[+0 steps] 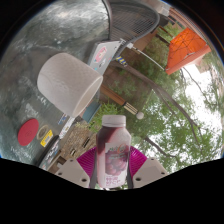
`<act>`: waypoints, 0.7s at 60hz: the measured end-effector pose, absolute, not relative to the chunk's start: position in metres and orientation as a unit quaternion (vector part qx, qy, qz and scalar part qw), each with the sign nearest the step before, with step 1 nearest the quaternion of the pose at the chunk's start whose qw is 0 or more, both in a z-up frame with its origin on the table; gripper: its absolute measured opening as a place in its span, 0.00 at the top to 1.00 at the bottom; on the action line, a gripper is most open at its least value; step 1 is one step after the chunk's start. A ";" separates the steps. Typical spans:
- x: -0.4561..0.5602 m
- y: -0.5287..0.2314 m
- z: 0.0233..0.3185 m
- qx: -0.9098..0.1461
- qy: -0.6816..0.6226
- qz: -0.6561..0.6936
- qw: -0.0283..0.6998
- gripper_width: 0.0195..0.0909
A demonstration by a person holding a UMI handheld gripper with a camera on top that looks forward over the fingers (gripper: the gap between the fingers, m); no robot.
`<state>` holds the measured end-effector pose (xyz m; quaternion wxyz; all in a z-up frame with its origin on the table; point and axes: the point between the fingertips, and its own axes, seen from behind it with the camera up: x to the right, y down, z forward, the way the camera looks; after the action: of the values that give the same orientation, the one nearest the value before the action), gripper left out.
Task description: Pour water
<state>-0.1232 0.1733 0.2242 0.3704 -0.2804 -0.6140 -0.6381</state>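
Bottle (113, 150) with a white cap and a pink label is sitting between the two fingers of the gripper (112, 172), and both pink pads (88, 161) seem to be pressing on its sides, so the tongs are clenched on it. The whole view is looking tilted, so I am judging that pouring is going on. A white cup (72, 80) is standing just beyond the bottle, its mouth turned toward it. To do this step well, the bottle mouth should be kept over the cup opening and the tilt increased slowly, so that the water is not splashing past the rim. The grey table (50, 35) is carrying some small things, among them a red object (28, 131). Green trees (175, 120) and an orange shape (186, 48) are showing behind; the place seems outdoors.
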 end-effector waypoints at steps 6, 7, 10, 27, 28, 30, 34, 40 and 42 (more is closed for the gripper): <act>-0.112 0.167 0.259 -0.423 -0.491 -0.552 0.525 0.67; -0.109 0.163 0.263 -0.452 -0.464 -0.524 0.553 0.66; -0.099 0.166 0.256 -0.535 -0.380 -0.423 0.624 0.67; -0.034 0.172 0.151 -0.719 0.022 0.019 0.694 0.66; -0.033 0.172 0.145 -0.721 0.026 0.024 0.692 0.67; -0.036 0.180 0.133 -0.728 0.026 0.032 0.684 0.66; -0.038 0.187 0.111 -0.738 0.024 0.039 0.673 0.66; -0.039 0.195 0.090 -0.748 0.005 0.018 0.663 0.67; -0.042 0.196 0.083 -0.752 -0.004 0.015 0.659 0.67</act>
<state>-0.0419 0.1963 0.0833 0.6591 -0.7519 -0.0041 0.0154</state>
